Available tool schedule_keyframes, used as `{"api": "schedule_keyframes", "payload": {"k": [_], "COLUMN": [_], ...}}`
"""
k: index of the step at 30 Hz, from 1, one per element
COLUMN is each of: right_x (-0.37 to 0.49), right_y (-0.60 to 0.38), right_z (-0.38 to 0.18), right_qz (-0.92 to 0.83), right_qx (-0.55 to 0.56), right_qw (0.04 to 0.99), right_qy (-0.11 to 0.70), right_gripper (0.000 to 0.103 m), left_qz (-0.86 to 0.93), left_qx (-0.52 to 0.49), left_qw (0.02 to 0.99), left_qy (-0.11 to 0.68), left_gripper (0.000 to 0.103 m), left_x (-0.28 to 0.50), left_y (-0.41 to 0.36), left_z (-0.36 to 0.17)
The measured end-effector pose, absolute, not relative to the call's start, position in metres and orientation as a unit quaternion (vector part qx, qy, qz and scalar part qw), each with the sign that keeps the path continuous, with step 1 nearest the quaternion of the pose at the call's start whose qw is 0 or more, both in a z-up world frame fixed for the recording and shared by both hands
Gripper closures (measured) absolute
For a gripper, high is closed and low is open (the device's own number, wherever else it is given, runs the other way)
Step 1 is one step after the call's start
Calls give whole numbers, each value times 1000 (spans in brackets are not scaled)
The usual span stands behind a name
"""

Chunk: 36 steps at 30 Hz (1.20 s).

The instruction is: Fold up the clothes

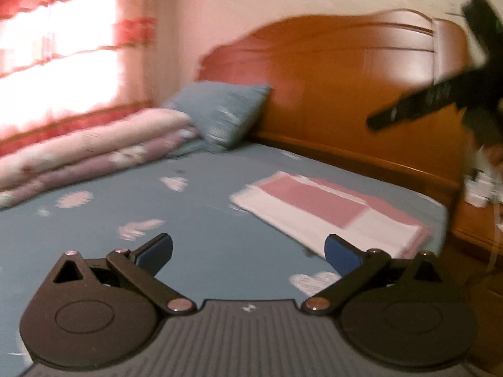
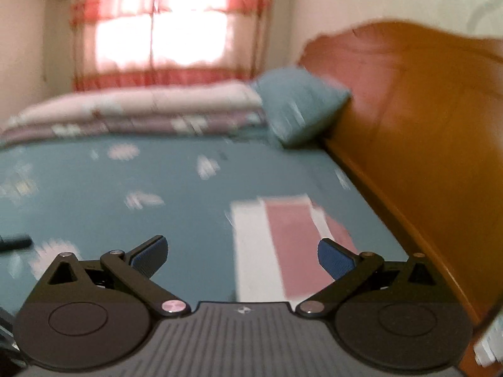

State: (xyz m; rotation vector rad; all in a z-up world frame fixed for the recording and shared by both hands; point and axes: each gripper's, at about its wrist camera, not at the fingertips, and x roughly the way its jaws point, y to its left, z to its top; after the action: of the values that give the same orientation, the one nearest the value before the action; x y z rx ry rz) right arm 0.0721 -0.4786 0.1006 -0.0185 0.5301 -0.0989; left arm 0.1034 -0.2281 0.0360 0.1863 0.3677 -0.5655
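Clothes are what this job is about, and the only garment I can find is a pink-and-white folded garment [image 1: 330, 216] lying flat as a neat rectangle on the bed [image 1: 204, 220], close to the headboard [image 1: 345, 94]. My left tool [image 1: 248, 253] has its blue pads spread wide with nothing between them; the right tool [image 2: 242, 256] is just as wide and just as empty. From the left tool the garment sits ahead and to the right, its long axis running diagonally away toward the bed's right edge. From the right tool it lies nearly straight ahead, long axis pointing away from me, its near end dipping behind the tool body. I judge the right tool the nearer.

Lying folded as it does, the garment fits either a finished fold or a piece waiting to be opened out; I cannot settle which.

Both views are smeared by motion. A dark blurred shape [image 1: 440, 94] crosses the left view's upper right, probably the other rig. Layer count and garment type are beyond me. A quilt [image 2: 141, 110] and pillow [image 2: 301, 103] sit well beyond.
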Motion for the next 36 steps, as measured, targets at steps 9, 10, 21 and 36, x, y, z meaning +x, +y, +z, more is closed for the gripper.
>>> {"api": "schedule_keyframes", "payload": {"k": [9, 10, 21, 36], "right_x": [88, 89, 90, 44], "right_y": [-397, -389, -342, -342], "right_z": [180, 176, 29, -16], "right_qz": [25, 29, -58, -47], "right_qx": [25, 24, -18, 47], "right_qw": [982, 981, 939, 911], "right_qy": [187, 192, 338, 408], "right_gripper": [0, 0, 0, 0], "left_qz": [-137, -124, -56, -37], "left_qx": [99, 93, 8, 42], "left_qw": [977, 980, 976, 948], "left_qy": [133, 127, 208, 313], "left_gripper": [1, 1, 1, 1], "left_x": [97, 95, 84, 40], "left_y": [-178, -172, -118, -119], "left_z": [85, 88, 48, 10]}}
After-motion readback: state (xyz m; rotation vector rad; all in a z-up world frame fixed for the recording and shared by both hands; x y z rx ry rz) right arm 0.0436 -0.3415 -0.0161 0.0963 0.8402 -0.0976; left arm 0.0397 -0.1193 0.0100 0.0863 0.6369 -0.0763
